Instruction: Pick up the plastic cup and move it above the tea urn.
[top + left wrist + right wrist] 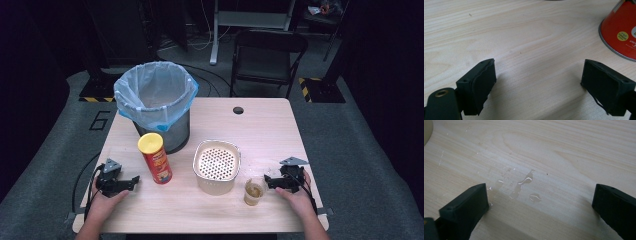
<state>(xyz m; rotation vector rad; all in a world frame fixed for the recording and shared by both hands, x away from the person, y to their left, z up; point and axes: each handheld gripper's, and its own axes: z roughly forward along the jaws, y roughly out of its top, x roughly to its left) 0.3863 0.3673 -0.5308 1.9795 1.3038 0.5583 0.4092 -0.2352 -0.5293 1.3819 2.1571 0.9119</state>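
Note:
A red chip can (155, 158) with a yellow lid stands upright at the table's left. Its red base (621, 32) shows at the upper right of the left gripper view. A cream perforated strainer basket (216, 166) sits at mid-table. Beside it to the right, a clear plastic cup (253, 191) holds brownish liquid. My left gripper (134, 180) (537, 85) rests low on the table left of the can, open, nothing between its jaws. Just right of the cup, my right gripper (268, 181) (539, 205) is open over bare wood with a few spilled drops (524, 185).
A mesh trash bin (156, 102) lined with a pale blue bag stands at the table's back left, behind the can. The wooden table (260, 130) has a cable hole (238, 110) near its far edge. A folding chair (267, 55) stands beyond the table.

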